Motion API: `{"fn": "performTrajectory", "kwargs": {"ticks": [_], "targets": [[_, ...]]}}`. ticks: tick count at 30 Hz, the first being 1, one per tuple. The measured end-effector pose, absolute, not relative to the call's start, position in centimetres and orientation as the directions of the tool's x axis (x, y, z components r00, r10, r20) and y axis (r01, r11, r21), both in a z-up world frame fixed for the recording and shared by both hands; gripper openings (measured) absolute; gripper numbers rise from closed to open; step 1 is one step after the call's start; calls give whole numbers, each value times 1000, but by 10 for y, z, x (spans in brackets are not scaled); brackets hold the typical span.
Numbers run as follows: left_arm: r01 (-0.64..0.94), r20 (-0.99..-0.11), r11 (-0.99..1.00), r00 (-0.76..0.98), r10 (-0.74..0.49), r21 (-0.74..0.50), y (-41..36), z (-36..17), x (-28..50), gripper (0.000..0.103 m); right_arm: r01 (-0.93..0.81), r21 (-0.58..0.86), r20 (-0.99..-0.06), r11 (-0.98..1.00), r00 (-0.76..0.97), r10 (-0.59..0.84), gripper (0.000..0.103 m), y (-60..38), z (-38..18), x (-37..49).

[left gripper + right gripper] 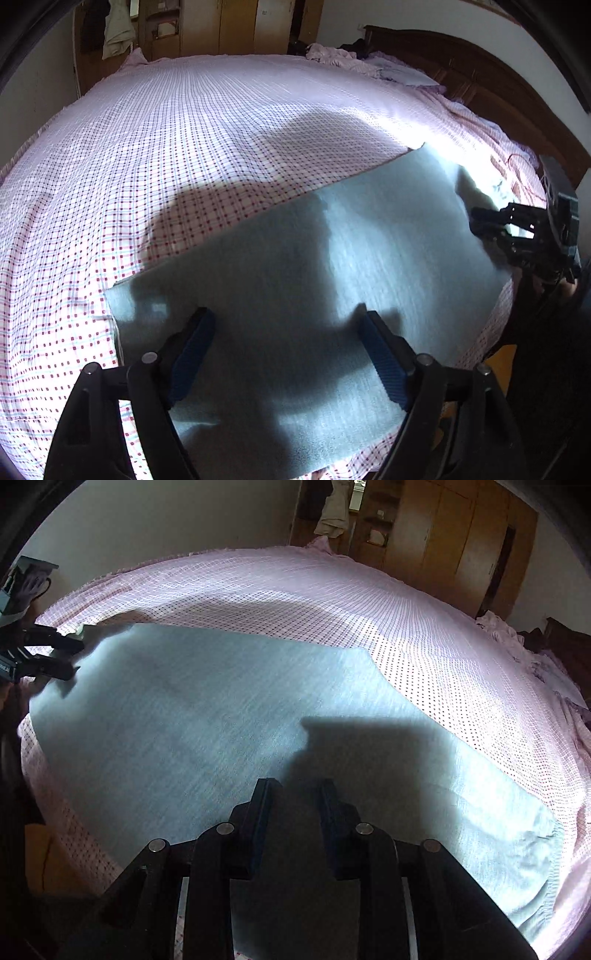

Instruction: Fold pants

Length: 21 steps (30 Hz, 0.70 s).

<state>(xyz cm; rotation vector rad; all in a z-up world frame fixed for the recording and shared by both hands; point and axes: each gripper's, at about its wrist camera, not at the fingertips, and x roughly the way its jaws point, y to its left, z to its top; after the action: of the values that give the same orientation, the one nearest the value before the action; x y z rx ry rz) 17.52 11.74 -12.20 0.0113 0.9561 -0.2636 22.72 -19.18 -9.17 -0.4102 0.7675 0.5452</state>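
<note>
Here, pants (332,266) seemingly near bed edge (495,332).

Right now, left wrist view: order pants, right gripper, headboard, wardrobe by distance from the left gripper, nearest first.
1. pants: directly under and ahead of the left gripper, flat on the checked sheet.
2. right gripper: far right, at the pants' far end.
3. headboard: upper right, behind the right gripper.
4. wardrobe: top centre, past the bed's far edge.
</note>
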Motion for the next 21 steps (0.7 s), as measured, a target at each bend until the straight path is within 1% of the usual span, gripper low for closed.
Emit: {"fn": "performTrajectory", "kwargs": {"ticks": [4, 11, 14, 16, 21], "targets": [[234, -811, 968, 547, -208, -90, 111, -123, 177, 87, -597, -143, -742, 789, 593, 314, 20, -205, -89, 228], [232, -808, 967, 547, -220, -106, 117, -123, 176, 87, -597, -141, -741, 790, 593, 316, 20, -206, -90, 230], [228, -802, 965, 548, -237, -129, 124, -122, 175, 87, -585, -93, -721, 805, 598, 351, 20, -215, -81, 233], [218, -791, 962, 552, -262, -167, 131, -120, 176, 87, -552, -51, -703, 832, 612, 363, 20, -228, -74, 240], [187, -782, 958, 555, -285, -216, 144, -118, 177, 87, -464, 4, -730, 886, 604, 320, 20, -254, -81, 262]]}}
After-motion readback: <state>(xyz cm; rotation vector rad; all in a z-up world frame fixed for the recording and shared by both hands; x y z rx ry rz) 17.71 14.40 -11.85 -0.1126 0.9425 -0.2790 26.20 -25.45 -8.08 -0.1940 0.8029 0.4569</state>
